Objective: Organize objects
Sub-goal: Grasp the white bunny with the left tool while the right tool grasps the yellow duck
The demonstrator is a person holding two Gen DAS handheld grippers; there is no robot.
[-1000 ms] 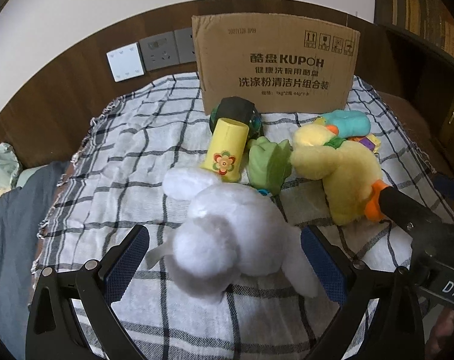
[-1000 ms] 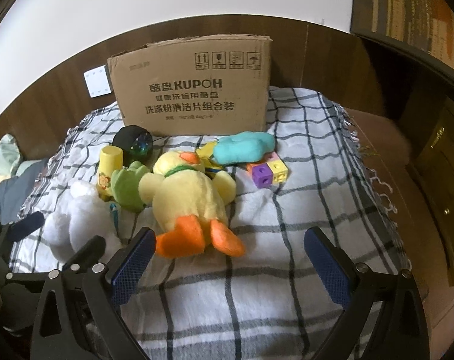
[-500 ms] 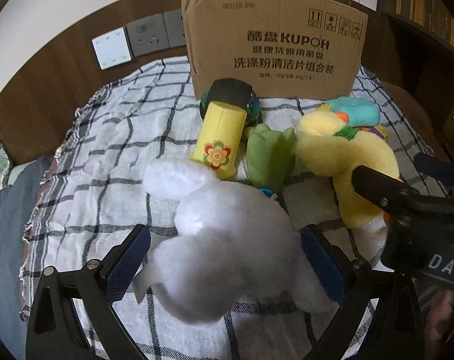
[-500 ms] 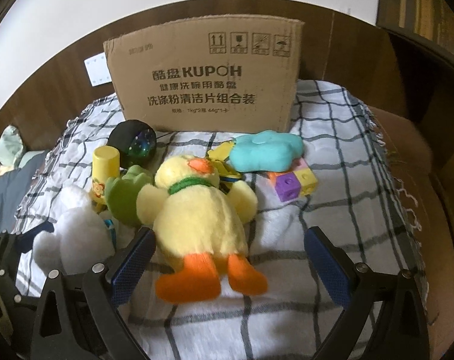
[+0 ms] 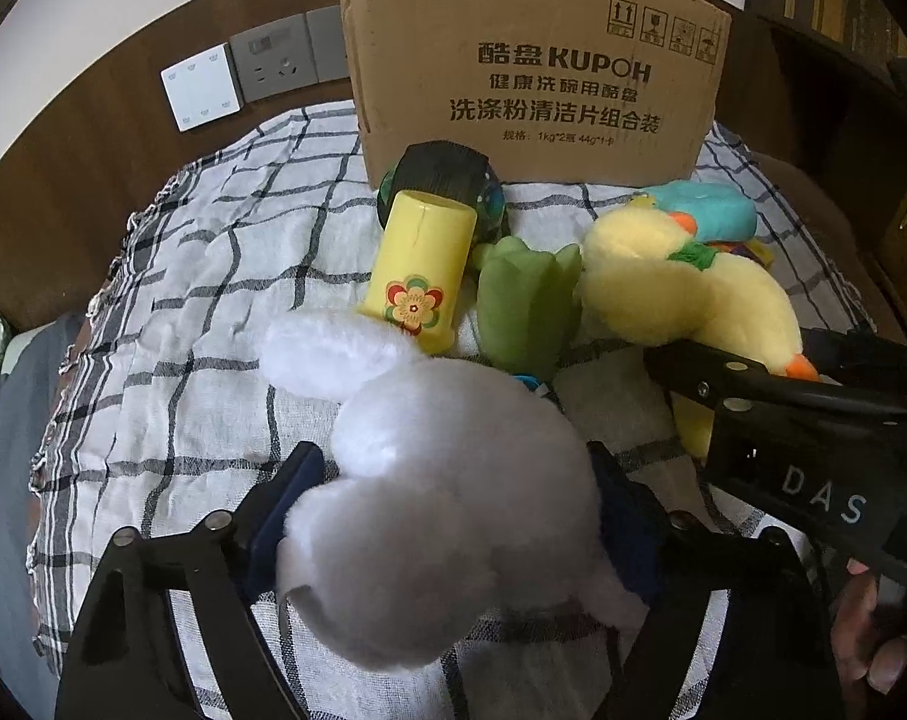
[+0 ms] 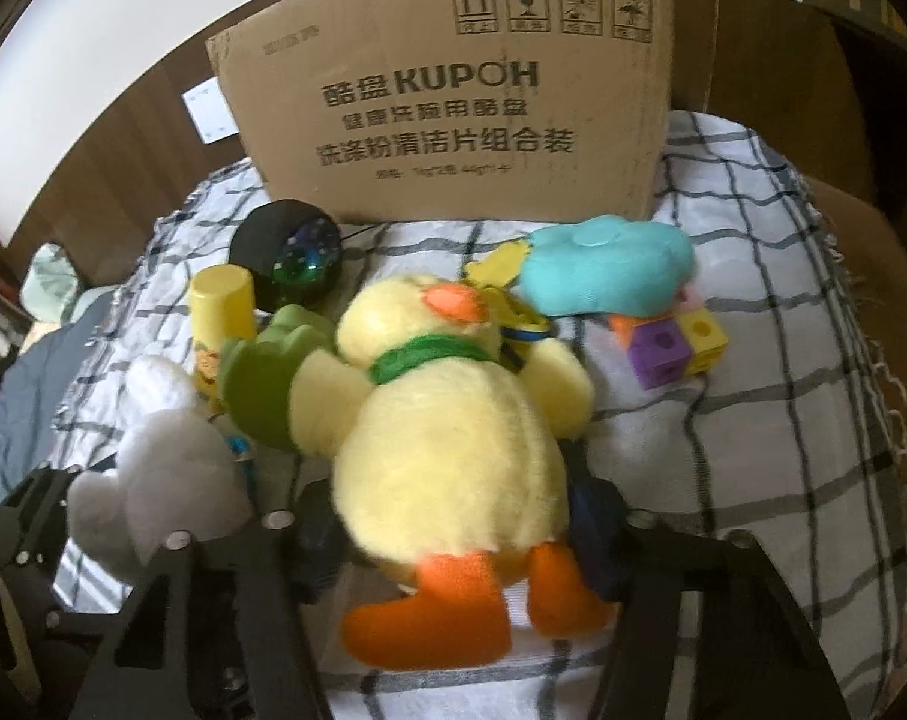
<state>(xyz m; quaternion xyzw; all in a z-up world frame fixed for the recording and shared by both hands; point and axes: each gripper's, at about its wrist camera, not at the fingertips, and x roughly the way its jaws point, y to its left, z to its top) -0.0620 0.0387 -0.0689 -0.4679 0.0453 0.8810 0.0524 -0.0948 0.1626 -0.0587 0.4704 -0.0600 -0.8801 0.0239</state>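
Observation:
My left gripper (image 5: 453, 516) is shut on a white plush toy (image 5: 441, 492), its blue pads pressed into both sides. The white plush also shows at the left of the right wrist view (image 6: 159, 474). My right gripper (image 6: 453, 528) is shut on a yellow plush duck (image 6: 447, 438) with orange feet and a green collar; the duck also shows in the left wrist view (image 5: 681, 294). A brown cardboard box (image 6: 453, 96) stands upright behind the toys on the checked cloth (image 6: 753, 450).
A yellow cup with a flower (image 5: 420, 270), a green plush (image 5: 525, 306), a black ball-like toy (image 5: 447, 171), a teal plush (image 6: 603, 270) and coloured cubes (image 6: 675, 342) lie by the box. Wall switches (image 5: 237, 78) sit behind. The right gripper's body (image 5: 813, 438) crosses the left view.
Both grippers moved forward over their toys and closed: the left onto the white plush, the right onto the yellow duck. The box looms nearer in both views.

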